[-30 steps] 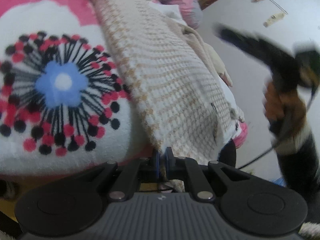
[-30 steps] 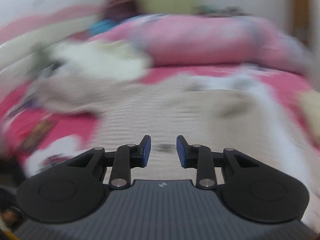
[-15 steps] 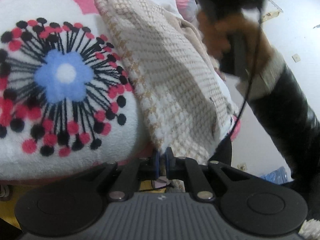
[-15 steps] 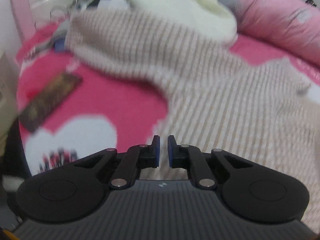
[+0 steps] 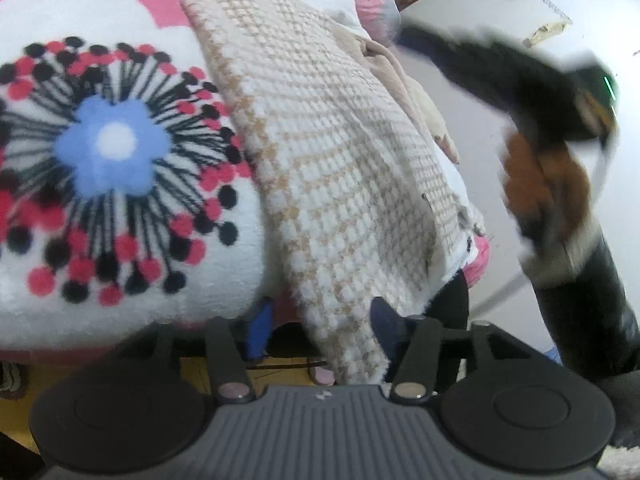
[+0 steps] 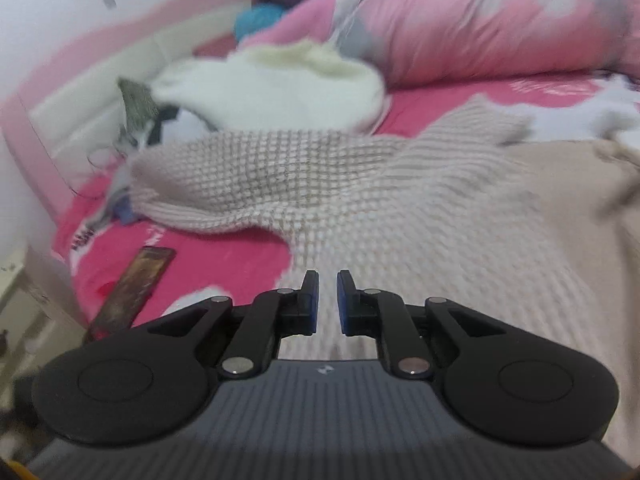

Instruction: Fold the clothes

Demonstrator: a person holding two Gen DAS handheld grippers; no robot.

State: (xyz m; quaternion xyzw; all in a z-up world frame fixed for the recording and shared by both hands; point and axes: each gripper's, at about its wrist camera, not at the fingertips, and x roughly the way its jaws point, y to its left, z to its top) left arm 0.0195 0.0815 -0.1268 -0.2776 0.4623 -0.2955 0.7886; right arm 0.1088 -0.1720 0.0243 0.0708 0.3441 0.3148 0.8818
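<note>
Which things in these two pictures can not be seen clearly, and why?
- Person's hand, left wrist view: motion blur; its claw's state is unreadable.
- Knitted sweater hem: hidden behind the left claw body.
- Dark flat object, right wrist view: blurred, unidentifiable.
- Blue thing by the pillow: blurred.

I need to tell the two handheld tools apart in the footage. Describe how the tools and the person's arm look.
Both look alike: the left tool and the right tool have a ribbed grey body, black linkage arms with silver pivot pins, round black side discs and blue pads. In the left wrist view, a blurred arm wears a black sleeve with a pale cuff; a thin cable hangs beside it.
</note>
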